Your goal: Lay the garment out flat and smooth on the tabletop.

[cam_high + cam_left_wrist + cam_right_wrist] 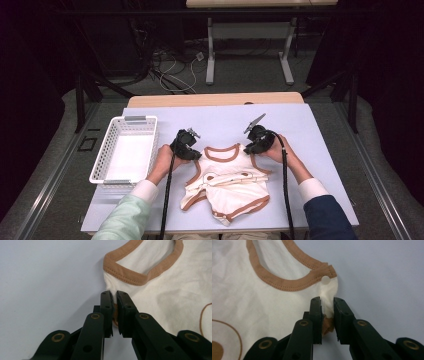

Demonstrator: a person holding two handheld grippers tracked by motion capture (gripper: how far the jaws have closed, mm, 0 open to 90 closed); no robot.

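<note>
A cream baby top with brown trim lies flat on the pale lilac mat, neck opening toward the far side. My left gripper pinches its left shoulder; in the left gripper view the jaws are nearly together with the cream cloth and its brown hem between them. My right gripper holds the other shoulder. In the right gripper view the cloth bunches between the jaws, just below a white snap on the neck band.
An empty white mesh basket stands on the mat's left part. The wooden table edge runs behind the mat. Beyond it are floor cables and another table's legs. The person's forearms enter from the bottom.
</note>
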